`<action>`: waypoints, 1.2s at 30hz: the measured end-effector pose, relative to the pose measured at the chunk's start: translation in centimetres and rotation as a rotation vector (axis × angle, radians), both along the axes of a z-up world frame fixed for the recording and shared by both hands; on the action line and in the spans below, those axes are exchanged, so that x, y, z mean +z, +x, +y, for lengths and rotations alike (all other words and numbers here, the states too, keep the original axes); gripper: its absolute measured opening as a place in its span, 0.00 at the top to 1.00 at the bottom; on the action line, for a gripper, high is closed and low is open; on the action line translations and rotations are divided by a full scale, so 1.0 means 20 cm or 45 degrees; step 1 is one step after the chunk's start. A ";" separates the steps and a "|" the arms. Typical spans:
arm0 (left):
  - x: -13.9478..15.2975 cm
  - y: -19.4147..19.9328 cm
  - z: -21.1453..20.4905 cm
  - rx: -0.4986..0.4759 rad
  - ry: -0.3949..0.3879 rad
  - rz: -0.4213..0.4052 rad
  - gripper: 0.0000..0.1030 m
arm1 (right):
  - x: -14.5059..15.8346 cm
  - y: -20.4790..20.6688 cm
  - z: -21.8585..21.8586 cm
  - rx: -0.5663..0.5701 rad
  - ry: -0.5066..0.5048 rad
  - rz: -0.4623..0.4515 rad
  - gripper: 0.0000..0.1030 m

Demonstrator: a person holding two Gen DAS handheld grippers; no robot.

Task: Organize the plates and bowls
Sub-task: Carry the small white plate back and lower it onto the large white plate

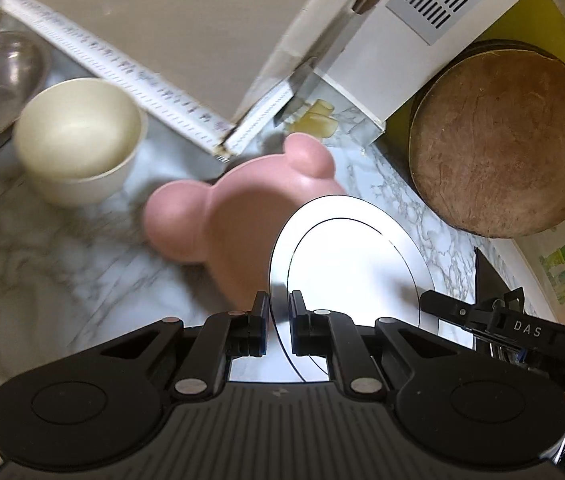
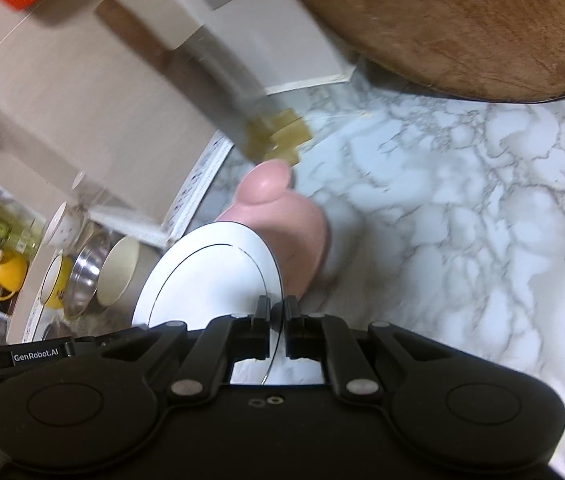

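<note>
Both hand-held grippers, left point(image 1: 279, 308) and right point(image 2: 278, 312), pinch opposite rims of the white plate point(image 1: 358, 256). Held above the pink bowl point(image 1: 242, 216), it should stay level, both pinches firm.

Each view looks forward and steeply down along its own hand-held gripper, close above the marble table point(image 1: 62, 264). The left view faces the white plate point(image 1: 358, 256) from its left rim, the right view from its right rim; both share that plate and the pink dish point(image 2: 294, 236) beyond it.
</note>
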State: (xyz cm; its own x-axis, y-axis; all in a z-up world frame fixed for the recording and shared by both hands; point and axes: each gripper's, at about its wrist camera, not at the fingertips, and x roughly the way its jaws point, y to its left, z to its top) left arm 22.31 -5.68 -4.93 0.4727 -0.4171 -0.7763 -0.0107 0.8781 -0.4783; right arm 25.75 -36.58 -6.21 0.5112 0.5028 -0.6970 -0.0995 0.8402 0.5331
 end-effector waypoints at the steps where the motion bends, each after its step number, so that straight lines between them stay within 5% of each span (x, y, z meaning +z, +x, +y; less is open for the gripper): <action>1: 0.00 -0.03 0.02 0.007 -0.002 0.002 0.91 | 0.00 -0.02 0.02 0.008 -0.001 -0.002 0.92; 16: 0.01 -0.42 0.40 0.125 0.008 0.010 0.91 | 0.03 -0.30 0.38 0.153 -0.011 -0.001 0.93; 36: -0.21 -0.91 0.86 0.319 0.011 0.106 0.91 | -0.12 -0.59 0.89 0.405 -0.080 0.030 0.93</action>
State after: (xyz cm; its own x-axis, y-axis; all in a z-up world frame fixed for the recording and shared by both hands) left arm 4.10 11.49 -9.06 0.4946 -0.2885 -0.8198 -0.2674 0.8470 -0.4594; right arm 13.99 -18.87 -8.65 0.3187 0.5903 -0.7416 -0.3502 0.8004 0.4865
